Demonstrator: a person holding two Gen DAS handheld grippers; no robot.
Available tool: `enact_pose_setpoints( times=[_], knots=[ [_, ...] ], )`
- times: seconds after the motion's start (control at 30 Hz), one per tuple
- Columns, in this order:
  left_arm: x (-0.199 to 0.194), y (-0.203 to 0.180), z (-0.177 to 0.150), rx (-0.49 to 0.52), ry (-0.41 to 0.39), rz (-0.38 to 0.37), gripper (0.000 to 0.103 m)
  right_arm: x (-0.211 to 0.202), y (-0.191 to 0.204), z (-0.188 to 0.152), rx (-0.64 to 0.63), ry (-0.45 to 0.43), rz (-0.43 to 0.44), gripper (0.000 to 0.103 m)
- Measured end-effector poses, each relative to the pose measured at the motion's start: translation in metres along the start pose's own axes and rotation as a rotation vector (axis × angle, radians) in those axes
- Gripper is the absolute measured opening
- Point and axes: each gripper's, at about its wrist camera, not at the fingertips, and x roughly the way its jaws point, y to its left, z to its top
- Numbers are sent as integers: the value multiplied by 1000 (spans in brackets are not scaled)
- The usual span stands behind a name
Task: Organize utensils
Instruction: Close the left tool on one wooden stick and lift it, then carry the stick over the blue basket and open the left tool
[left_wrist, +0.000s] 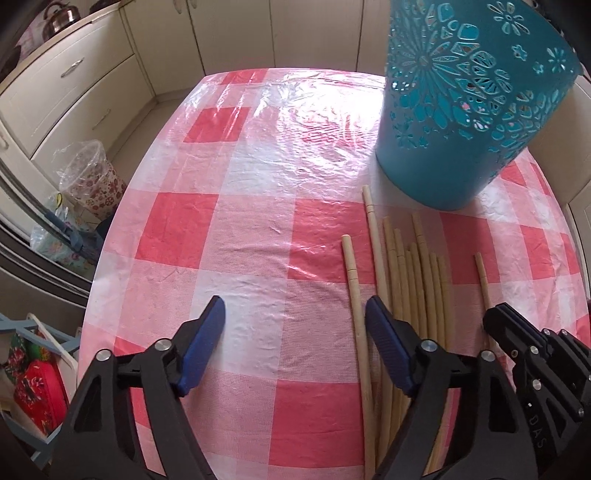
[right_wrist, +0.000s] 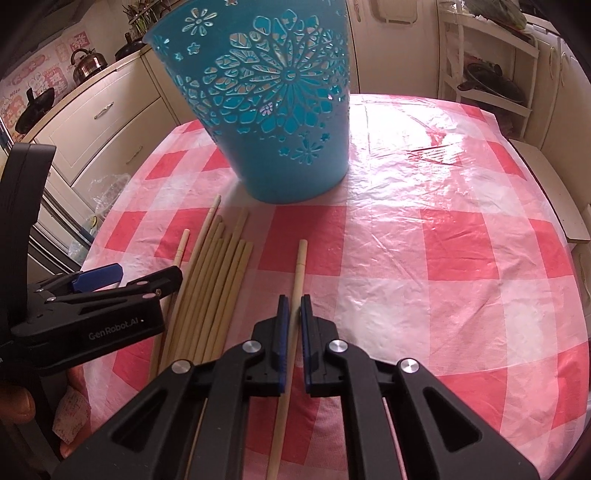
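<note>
Pale wooden chopsticks (left_wrist: 417, 273) (right_wrist: 221, 266) lie in a loose bundle on the pink checked tablecloth (left_wrist: 221, 221), in front of an upright blue cut-out basket (left_wrist: 461, 122) (right_wrist: 280, 110). One lone chopstick (left_wrist: 351, 273) (right_wrist: 183, 243) lies left of the bundle, between the wide jaws of my left gripper (left_wrist: 295, 301) (right_wrist: 149, 273) and close to the right pad, which does not press it. To the right of the bundle, my right gripper (right_wrist: 294, 306) (left_wrist: 493, 319) is shut on a separate chopstick (right_wrist: 301, 266) (left_wrist: 482, 273) that runs forward between its pads.
Cream kitchen cabinets (left_wrist: 74, 85) ring the table, with a kettle (right_wrist: 86, 64) on the counter. A plastic bag (left_wrist: 88, 173) and a rack with red patterned items (left_wrist: 33, 387) sit on the floor at left. A white shelf (right_wrist: 491, 66) stands at back right.
</note>
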Motion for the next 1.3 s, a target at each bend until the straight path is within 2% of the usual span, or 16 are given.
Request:
enact_pose_setpoints(
  times=[0.13, 0.17, 0.2, 0.3, 0.33, 0.37, 0.43, 0.53, 0.6, 0.7, 0.77, 0.83, 0.93, 1.0, 1.2, 1.3],
  knots=[
    [-7, -11, -3, 70, -1, -41, 27, 1, -2, 1, 18, 1, 17, 7],
    [-8, -11, -3, 85, 4, -52, 20, 2, -3, 1, 23, 1, 21, 7],
    [-8, -10, -3, 97, 12, -72, 8, 2, -4, 1, 25, -3, 20, 7],
    [-9, 0, 2, 85, 77, -152, 5, 2, -4, 3, 30, -4, 23, 7],
    [-14, 9, 4, 53, 79, -181, 5, 3, -5, 3, 33, -4, 25, 7],
    [-26, 20, 9, 25, 48, -198, 5, 2, -6, 2, 37, -4, 29, 7],
    [-58, 41, 22, -35, -51, -239, 5, 2, -8, 2, 50, -2, 39, 7],
    [-120, 63, 51, -102, -279, -303, 5, 2, -10, 2, 62, -1, 48, 8],
    [-156, 66, 73, -127, -430, -360, 5, 2, -9, 2, 63, -3, 48, 9],
    [-193, 53, 103, -156, -617, -407, 5, 2, -8, 2, 59, -8, 49, 11],
    [-205, 35, 118, -150, -749, -394, 5, 2, -7, 1, 56, -13, 48, 13],
    [-205, 13, 136, -160, -838, -328, 5, 2, -5, 1, 49, -15, 45, 15],
    [-183, -14, 159, -180, -858, -293, 5, 2, -1, 1, 36, -16, 41, 18],
    [-163, -26, 168, -180, -832, -276, 5, 3, 1, 1, 30, -17, 38, 18],
    [-114, -43, 162, -145, -734, -226, 5, 3, 3, 0, 22, -17, 41, 22],
    [-101, -46, 154, -94, -695, -189, 6, 4, 2, 1, 18, -13, 45, 22]
  ],
)
